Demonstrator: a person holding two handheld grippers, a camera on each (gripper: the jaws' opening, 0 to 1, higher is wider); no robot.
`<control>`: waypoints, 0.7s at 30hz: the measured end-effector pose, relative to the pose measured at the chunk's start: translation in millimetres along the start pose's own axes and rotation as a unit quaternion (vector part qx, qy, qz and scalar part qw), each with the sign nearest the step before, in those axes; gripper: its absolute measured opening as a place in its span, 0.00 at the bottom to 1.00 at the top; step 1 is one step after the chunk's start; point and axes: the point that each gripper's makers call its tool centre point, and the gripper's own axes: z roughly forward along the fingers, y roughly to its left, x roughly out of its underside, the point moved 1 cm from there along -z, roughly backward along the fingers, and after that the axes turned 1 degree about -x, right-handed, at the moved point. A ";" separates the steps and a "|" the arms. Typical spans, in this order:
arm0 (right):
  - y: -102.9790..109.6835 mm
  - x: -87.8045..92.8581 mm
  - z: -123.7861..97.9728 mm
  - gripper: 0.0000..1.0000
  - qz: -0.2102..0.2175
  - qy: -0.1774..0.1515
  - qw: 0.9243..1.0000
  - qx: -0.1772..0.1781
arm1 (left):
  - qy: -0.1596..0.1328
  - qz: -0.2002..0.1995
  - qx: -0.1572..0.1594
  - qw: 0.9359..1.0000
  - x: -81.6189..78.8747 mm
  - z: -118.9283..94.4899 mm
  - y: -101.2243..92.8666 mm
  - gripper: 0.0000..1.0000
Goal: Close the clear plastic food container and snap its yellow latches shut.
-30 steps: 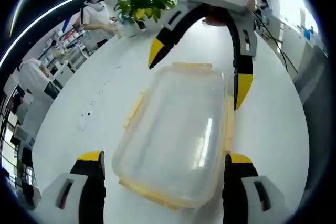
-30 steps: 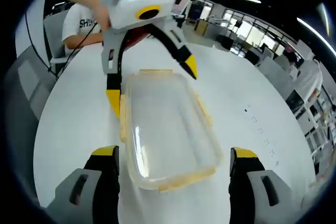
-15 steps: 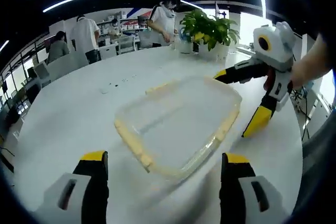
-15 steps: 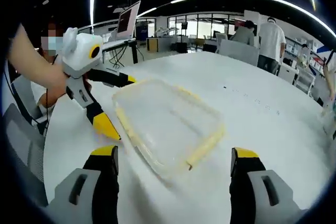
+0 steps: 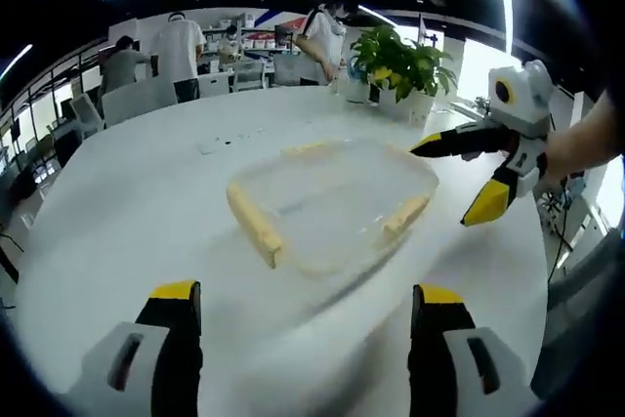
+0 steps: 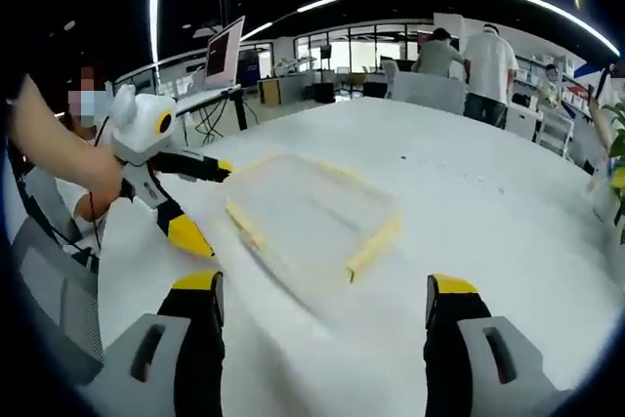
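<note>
**A:** Two sets of jaws, both spread wide and holding nothing. My left gripper [image 5: 298, 354] hangs back from the food container [image 5: 327, 202], and so does my right gripper [image 6: 322, 344]. In the left gripper view the right one comes in from the side with its yellow tips splayed near the container's far corner, and I can't tell whether they touch it.

**B:** Where does the container sit?

**A:** Out on the white surface [image 5: 127, 212], between the two grippers. The lid looks to be lying on the base, but the picture is blurred and I can't say it's seated, or whether any yellow latch [image 5: 252, 227] is already snapped.

**B:** So what worries you?

**A:** Pressing a latch on a lid that's askew — I judge it would bind or pop off the rim. The container is light and the surface smooth, so a one-sided push could slide it away unless the other jaws brace it. And wide-open tips could slip off a narrow latch.

**B:** Anything in the way?

**A:** Nothing close. A potted plant [image 5: 400, 56] stands at the far edge, well apart. Beyond that there are chairs and people [image 6: 483, 51] — and a monitor [image 6: 227, 46] on a desk in the right gripper view.
</note>
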 end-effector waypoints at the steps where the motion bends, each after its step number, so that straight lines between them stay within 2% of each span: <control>1: 0.6 4.5 -3.8 0.83 0.008 0.000 1.000 0.004 | -0.004 -0.012 -0.003 1.000 1.1 -3.6 0.2 0.86; 3: 0.6 12.5 -10.7 0.81 0.021 0.005 1.000 0.015 | -0.003 -0.027 -0.003 1.000 5.2 -7.9 -0.1 0.87; 9: 3.1 23.5 -30.7 0.81 0.074 -0.016 0.996 0.042 | -0.005 -0.033 -0.015 0.999 15.2 -25.1 3.4 0.86; 14: 3.9 38.3 -53.0 0.78 0.100 -0.011 0.993 0.064 | -0.010 -0.059 -0.025 0.998 21.4 -44.0 7.4 0.86; 21: 8.6 41.2 -81.6 0.77 0.135 -0.018 0.987 0.080 | -0.021 -0.079 -0.041 0.996 28.8 -76.3 8.3 0.85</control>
